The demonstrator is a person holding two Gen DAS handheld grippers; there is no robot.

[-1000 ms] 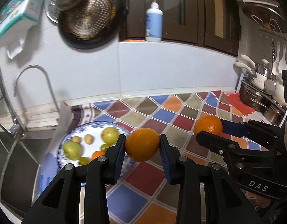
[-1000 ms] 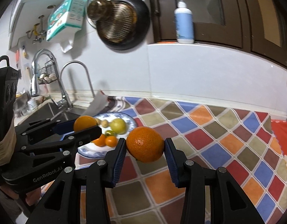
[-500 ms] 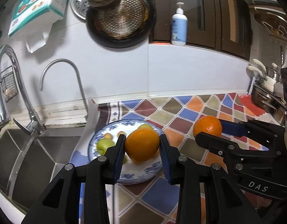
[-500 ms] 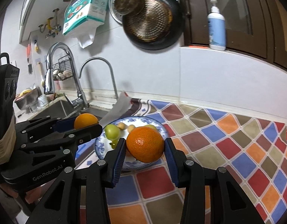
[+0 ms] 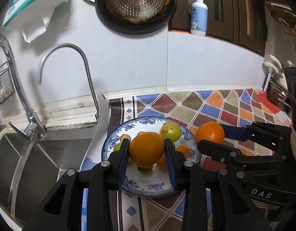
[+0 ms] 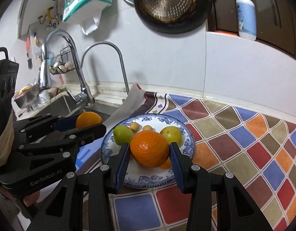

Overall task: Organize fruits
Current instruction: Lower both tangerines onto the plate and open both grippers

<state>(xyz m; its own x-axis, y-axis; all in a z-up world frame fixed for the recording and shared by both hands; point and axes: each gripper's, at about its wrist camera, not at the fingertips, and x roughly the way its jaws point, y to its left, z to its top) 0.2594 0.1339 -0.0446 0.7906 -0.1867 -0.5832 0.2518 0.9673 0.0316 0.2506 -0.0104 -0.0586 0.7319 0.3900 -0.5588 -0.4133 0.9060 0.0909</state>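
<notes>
Gripping round oranges, left gripper (image 5: 146, 152) smooth-skinned, right gripper (image 6: 149, 150) dimpled.

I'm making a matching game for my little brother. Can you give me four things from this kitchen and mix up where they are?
Things:
1. smooth orange
2. green fruit
3. pump bottle
4. dark pan

Places:
A. hanging on the wall
B. lying on the blue-patterned plate
C. standing on the ledge
D. clamped in the left gripper

Pairs: 1-D, 2-B, 3-C, 4-A
</notes>
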